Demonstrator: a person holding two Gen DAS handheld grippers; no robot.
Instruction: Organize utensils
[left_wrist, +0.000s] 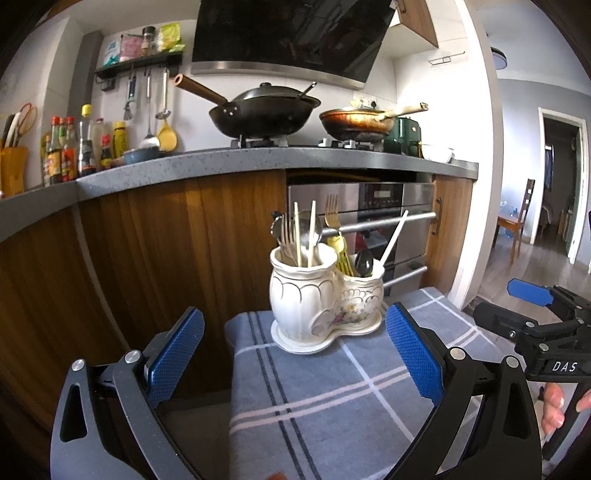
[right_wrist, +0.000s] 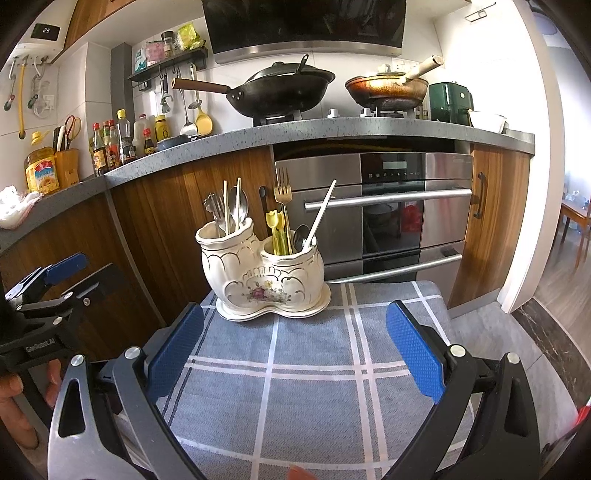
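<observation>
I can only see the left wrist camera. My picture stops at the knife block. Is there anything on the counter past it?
Observer: Yes. A big yellow oil bottle stands right next to the knife block.
Operator: And past the bottle?
Observer: A crumpled white cloth lies on the counter, at the very edge of the right wrist picture.
Operator: Is there something on the wall up there?
Observer: A white box high on the wall has a small screen showing 23, and hoses hang below it.
</observation>
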